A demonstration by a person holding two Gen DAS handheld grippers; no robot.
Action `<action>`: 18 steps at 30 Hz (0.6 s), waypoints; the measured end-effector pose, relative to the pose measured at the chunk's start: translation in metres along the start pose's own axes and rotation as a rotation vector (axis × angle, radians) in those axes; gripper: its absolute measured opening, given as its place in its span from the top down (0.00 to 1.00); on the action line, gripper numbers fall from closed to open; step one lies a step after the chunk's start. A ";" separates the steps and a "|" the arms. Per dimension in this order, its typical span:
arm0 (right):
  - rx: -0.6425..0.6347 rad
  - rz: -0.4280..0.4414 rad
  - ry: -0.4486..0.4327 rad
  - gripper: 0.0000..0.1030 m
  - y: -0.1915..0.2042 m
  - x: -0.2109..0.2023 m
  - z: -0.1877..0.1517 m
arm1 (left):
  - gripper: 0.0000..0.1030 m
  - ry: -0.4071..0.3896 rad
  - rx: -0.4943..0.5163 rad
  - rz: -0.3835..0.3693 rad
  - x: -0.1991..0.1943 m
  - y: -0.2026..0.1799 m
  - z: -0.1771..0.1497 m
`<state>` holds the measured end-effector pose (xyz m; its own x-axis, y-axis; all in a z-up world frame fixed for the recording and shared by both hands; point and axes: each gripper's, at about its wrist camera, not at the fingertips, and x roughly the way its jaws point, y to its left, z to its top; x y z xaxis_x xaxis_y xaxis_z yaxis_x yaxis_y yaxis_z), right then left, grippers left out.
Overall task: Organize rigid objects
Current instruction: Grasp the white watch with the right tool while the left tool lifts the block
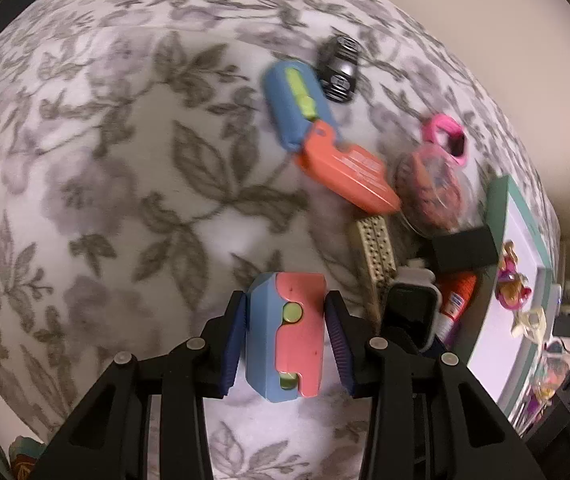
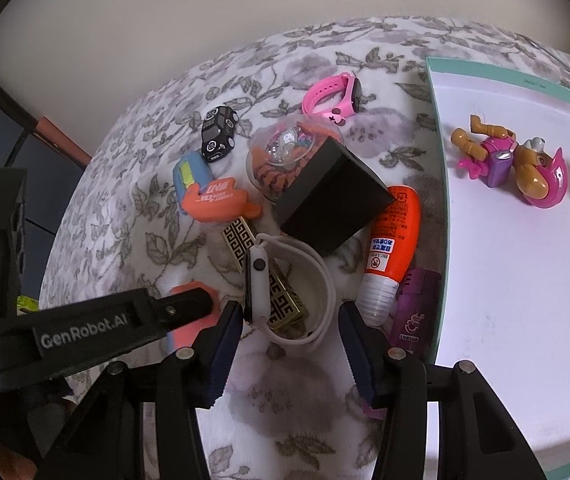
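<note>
Left gripper [image 1: 287, 338]: jaws pinching pink-and-blue block [image 1: 285, 336], pads pressed on both sides, lower centre of left wrist frame, over floral cloth [image 1: 105, 160]

Right gripper [image 2: 291, 344]: jaws spread, nothing gripped; white watch [image 2: 285, 292] lies between fingertips, lower centre of right wrist frame

Black box [image 2: 331, 204], orange tube [image 2: 391, 244], toy car [image 2: 219, 134] at frame centre; white tray [image 2: 505, 280] at right

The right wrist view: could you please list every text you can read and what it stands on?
"GenRobot.AI": on the left gripper, on its black finger.
Orange tube: label print too small to read.
Orange toy: white lettering, illegible.
Purple item: white logo, unclear.
</note>
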<state>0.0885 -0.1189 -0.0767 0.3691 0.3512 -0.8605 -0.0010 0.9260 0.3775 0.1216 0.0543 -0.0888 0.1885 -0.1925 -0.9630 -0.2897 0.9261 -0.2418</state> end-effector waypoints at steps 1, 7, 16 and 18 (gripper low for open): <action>0.001 0.000 -0.001 0.48 0.000 0.000 0.000 | 0.60 -0.005 -0.012 0.005 -0.001 0.003 0.001; 0.022 0.024 -0.015 0.47 -0.002 -0.002 0.002 | 0.60 -0.008 -0.033 0.002 -0.002 0.009 0.002; 0.003 0.000 -0.019 0.51 0.002 0.000 0.000 | 0.60 -0.013 -0.023 0.010 -0.004 0.007 -0.003; 0.008 0.003 -0.018 0.51 0.001 0.000 0.000 | 0.60 -0.012 -0.021 0.007 -0.002 0.005 -0.002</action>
<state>0.0886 -0.1180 -0.0766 0.3861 0.3508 -0.8531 0.0057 0.9239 0.3825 0.1174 0.0587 -0.0884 0.1975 -0.1825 -0.9632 -0.3110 0.9201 -0.2382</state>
